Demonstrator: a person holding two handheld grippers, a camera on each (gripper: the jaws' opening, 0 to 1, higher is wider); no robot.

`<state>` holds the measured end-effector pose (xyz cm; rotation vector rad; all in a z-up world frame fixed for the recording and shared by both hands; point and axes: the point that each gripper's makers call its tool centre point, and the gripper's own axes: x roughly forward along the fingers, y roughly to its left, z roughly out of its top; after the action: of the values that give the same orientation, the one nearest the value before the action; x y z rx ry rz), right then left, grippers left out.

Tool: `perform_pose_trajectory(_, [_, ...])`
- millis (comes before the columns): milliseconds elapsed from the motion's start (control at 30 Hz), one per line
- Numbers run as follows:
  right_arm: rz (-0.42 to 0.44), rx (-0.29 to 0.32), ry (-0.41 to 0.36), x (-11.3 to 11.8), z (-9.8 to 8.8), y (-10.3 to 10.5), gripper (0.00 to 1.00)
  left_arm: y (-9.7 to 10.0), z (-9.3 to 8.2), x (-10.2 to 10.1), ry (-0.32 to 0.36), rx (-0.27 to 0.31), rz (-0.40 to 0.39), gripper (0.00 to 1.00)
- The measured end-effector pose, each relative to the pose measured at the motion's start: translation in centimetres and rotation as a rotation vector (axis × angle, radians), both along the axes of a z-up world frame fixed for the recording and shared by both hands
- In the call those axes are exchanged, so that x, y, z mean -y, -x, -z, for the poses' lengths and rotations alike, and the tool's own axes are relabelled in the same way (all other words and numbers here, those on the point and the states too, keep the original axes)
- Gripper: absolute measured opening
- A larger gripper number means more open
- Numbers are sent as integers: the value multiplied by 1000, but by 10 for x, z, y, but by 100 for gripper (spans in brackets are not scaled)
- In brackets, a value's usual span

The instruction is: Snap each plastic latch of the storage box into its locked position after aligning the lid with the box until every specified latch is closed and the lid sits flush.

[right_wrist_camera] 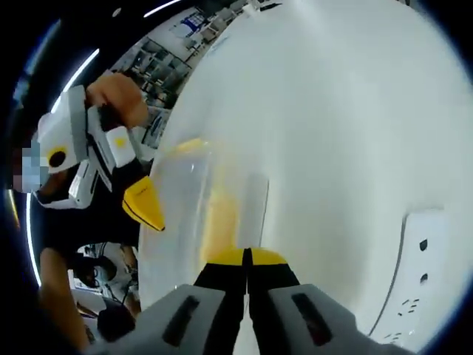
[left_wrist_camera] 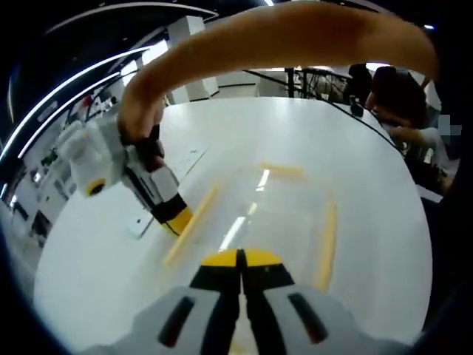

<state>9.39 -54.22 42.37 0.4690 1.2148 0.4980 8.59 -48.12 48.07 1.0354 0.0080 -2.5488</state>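
A clear storage box (left_wrist_camera: pixel 259 214) with a see-through lid lies on the white table (left_wrist_camera: pixel 369 185). Yellow latches show on its left side (left_wrist_camera: pixel 194 222), far side (left_wrist_camera: pixel 282 169) and right side (left_wrist_camera: pixel 326 244). My left gripper (left_wrist_camera: pixel 240 256) is shut, its yellow tips over the box's near edge. My right gripper (left_wrist_camera: pixel 177 220), held by a hand, touches its tips to the left latch. In the right gripper view the right gripper (right_wrist_camera: pixel 246 257) is shut just above a yellow latch (right_wrist_camera: pixel 219 214) on the clear box (right_wrist_camera: pixel 192 222). The left gripper (right_wrist_camera: pixel 145 205) sits at the box's left edge.
A white power strip (right_wrist_camera: pixel 417 274) lies on the table right of the box, and it shows again beside the right gripper (left_wrist_camera: pixel 140 222). A person's arm (left_wrist_camera: pixel 295 33) arches over the table. Other people sit at the far right edge (left_wrist_camera: pixel 399 96). Shelves and lights line the room behind.
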Motion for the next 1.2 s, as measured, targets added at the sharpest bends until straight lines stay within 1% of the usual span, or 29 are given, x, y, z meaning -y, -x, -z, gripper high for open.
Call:
perform_pose_trajectory(33, [7, -17, -7, -3, 5, 2, 0, -1, 0, 0, -2, -6, -2, 0])
perform_pose_trajectory(67, [7, -20, -11, -4, 10, 2, 0, -1, 0, -1, -4, -16, -3, 0])
perform_pose_trajectory(167, [29, -4, -30, -9, 11, 1, 0, -1, 0, 0, -4, -28, -7, 0])
perform_pose_trajectory(300, [23, -3, -21, -15, 13, 1, 0, 1, 2, 2, 5, -15, -5, 0])
perform_pose_trajectory(333, [13, 1, -10, -13, 12, 0, 0, 2, 2, 4, 14, -12, -11, 0])
perform_pose_trajectory(433, [12, -17, 20, -11, 13, 0, 0, 5, 2, 7, 20, -4, -26, 0])
perform_pose_trajectory(467, [-1, -13, 48, -8, 14, 0, 0, 5, 3, 7, 24, 0, -29, 0])
perform_pose_trajectory(533, [2, -32, 75, -6, 14, 0, 0, 5, 3, 8, 33, -2, -30, 0])
perform_pose_trajectory(633, [-11, -33, 111, -6, 14, 0, 0, 4, 3, 9, 35, -10, -31, 0])
perform_pose_trajectory(700, [-6, -40, 117, -6, 14, 0, 0, 4, 3, 9, 34, -14, -34, 0])
perform_pose_trajectory(833, [13, -39, 149, -7, 13, 1, 0, 5, 2, 8, 42, 2, -37, 0])
perform_pose_trajectory(967, [30, -27, 154, -5, 14, 1, 0, 6, 2, 10, 50, 17, -39, 0])
perform_pose_trajectory(1033, [34, -19, 150, -6, 14, 1, 0, 6, 2, 10, 50, 11, -40, 0])
perform_pose_trajectory(1100, [38, -7, 162, -6, 14, -1, 0, 5, 3, 11, 46, -8, -51, 0])
perform_pose_trajectory(1133, [47, 18, 168, -5, 14, -5, 0, 4, 2, 11, 39, -26, -59, 0])
perform_pose_trajectory(1167, [42, 42, 182, -3, 12, -9, 0, 2, 3, 11, 34, -27, -62, 0])
perform_pose_trajectory(1200, [35, 99, 194, -1, 8, -18, 0, 1, 3, 10, 28, -31, -66, 0])
